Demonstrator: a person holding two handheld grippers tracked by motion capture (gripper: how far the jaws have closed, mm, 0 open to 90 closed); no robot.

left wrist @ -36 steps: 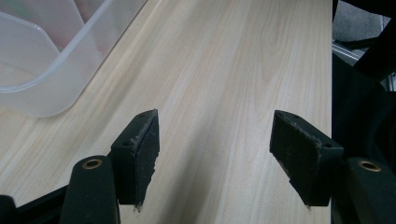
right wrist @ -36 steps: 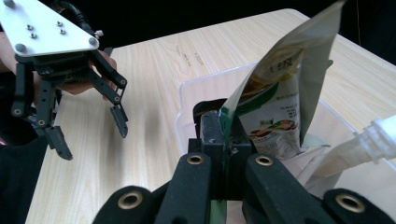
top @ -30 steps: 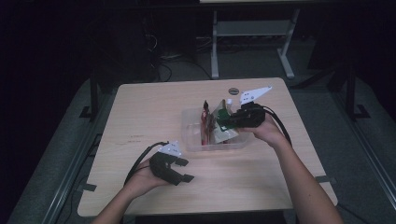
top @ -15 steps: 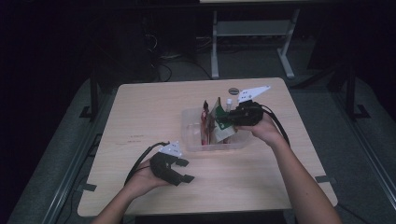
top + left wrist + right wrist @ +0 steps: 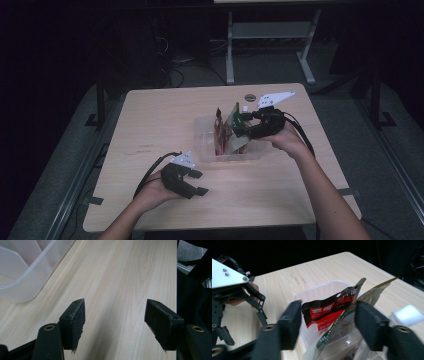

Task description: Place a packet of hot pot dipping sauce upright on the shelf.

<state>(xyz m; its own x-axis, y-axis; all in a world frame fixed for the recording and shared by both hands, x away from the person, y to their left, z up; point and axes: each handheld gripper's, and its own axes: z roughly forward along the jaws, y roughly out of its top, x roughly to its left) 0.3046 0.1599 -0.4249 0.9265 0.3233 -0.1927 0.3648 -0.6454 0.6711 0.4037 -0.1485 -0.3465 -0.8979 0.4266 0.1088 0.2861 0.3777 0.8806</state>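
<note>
Right gripper view: right gripper [image 5: 325,322] jaws just opened, letting go of green-edged snack packet [image 5: 342,327], now upright in clear plastic bin [image 5: 207,150] beside red-black packet [image 5: 324,315]. Next: lift clear w/o snagging. Left gripper [image 5: 115,322] apart, idle.

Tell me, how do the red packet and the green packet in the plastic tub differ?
The red packet stands nearly upright behind, farther from the right claw; the green packet leans across in front of it. The red one is red, black and white; the green one looks pale with a green edge. Both stand in the clear tub.
</note>
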